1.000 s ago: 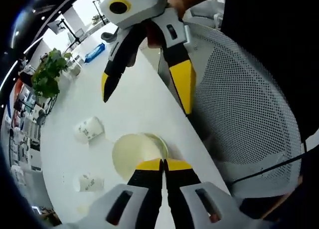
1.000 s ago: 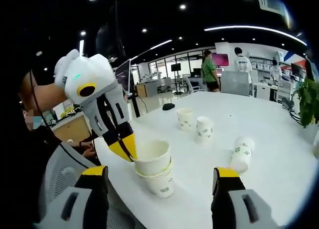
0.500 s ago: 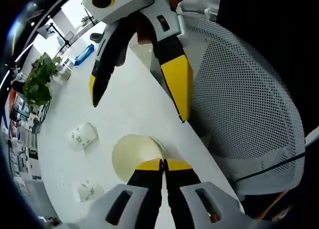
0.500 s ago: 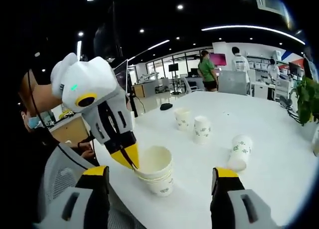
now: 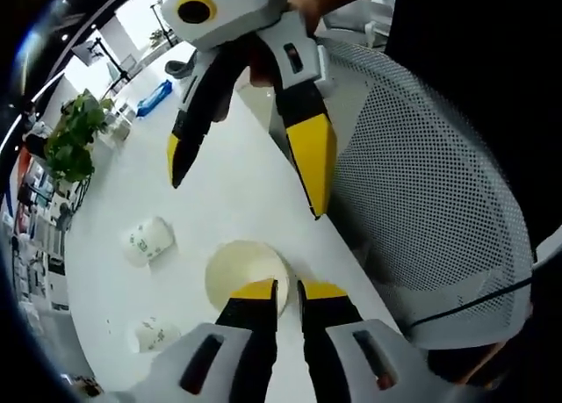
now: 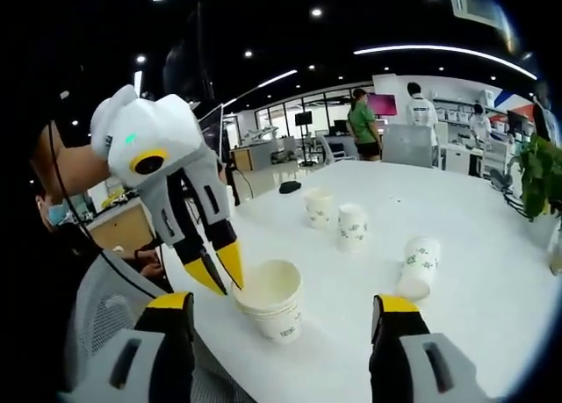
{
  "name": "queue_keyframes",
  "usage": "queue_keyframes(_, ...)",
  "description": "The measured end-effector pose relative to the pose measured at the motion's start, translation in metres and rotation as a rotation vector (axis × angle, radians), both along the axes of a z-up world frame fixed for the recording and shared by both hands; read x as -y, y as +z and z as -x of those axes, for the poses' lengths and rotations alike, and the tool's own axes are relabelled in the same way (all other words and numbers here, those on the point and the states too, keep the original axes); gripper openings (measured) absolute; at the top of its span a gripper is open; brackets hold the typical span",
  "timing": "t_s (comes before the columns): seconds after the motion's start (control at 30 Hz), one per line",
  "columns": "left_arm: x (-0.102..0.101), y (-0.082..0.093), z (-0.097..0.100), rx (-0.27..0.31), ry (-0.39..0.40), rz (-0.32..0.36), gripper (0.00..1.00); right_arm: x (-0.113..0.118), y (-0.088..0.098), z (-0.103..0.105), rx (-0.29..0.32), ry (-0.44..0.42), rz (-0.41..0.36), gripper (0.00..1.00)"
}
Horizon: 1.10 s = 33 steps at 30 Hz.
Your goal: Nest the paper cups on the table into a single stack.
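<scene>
A stack of white paper cups (image 6: 268,299) stands near the white table's (image 6: 474,210) edge. My left gripper (image 6: 219,273) hovers at the stack's near rim with its jaws slightly parted, holding nothing. From above, the left gripper (image 5: 287,289) sits over the stack (image 5: 241,271). My right gripper (image 6: 283,305) is open wide, with the stack ahead of its jaws. The right gripper (image 5: 244,170) hangs open above the table. Two upright cups (image 6: 318,207) (image 6: 351,226) stand farther back. A third cup (image 6: 417,267) lies tipped on the right. Loose cups (image 5: 147,241) (image 5: 154,333) lie left of the stack.
A grey mesh chair (image 5: 421,175) presses against the table edge beside the stack. A potted plant (image 5: 70,144) and a blue item (image 5: 158,98) stand at the table's far end. People (image 6: 364,122) stand in the office behind.
My left gripper's jaws, shut on the top cup's rim before, have parted and let go. The stack sits lower, nested. The right gripper stays open.
</scene>
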State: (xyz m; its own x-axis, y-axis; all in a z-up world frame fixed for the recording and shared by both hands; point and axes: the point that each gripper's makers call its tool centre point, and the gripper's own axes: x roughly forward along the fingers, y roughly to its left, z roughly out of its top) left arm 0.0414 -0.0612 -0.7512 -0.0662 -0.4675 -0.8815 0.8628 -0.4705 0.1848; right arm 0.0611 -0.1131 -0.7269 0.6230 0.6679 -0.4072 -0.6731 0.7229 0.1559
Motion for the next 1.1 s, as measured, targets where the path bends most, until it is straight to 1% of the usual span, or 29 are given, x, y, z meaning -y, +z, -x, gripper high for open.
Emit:
queue_keyframes(0.13,0.002,0.006,-0.001,-0.014,0.016,0.038,0.01,0.001,0.000,0.000,-0.001,-0.002,0.000,0.83)
queue_keyframes(0.27,0.005,0.006,0.000,-0.030,0.027,0.060,0.00,0.002,-0.001,0.000,-0.002,-0.002,0.005,0.83)
queue_keyframes(0.53,0.008,-0.003,0.002,-0.058,0.045,0.071,0.00,0.003,-0.002,0.001,-0.005,-0.007,0.009,0.82)
queue_keyframes(0.67,0.008,-0.003,0.001,-0.070,0.057,0.082,0.00,0.004,-0.003,0.002,-0.007,-0.009,0.011,0.81)
queue_keyframes(0.8,0.006,-0.002,0.001,-0.068,0.065,0.083,0.00,0.004,-0.002,0.001,-0.009,-0.010,0.008,0.81)
queue_keyframes(0.9,0.007,0.005,0.003,-0.089,0.090,0.126,0.01,0.003,-0.001,0.000,-0.008,-0.009,0.006,0.81)
queue_keyframes(1.0,0.008,0.012,0.003,-0.107,0.122,0.172,0.04,0.002,0.000,-0.001,-0.007,-0.005,0.008,0.81)
queue_keyframes(1.1,0.009,0.019,0.001,-0.142,0.185,0.236,0.10,0.002,0.002,-0.004,-0.004,-0.003,0.012,0.81)
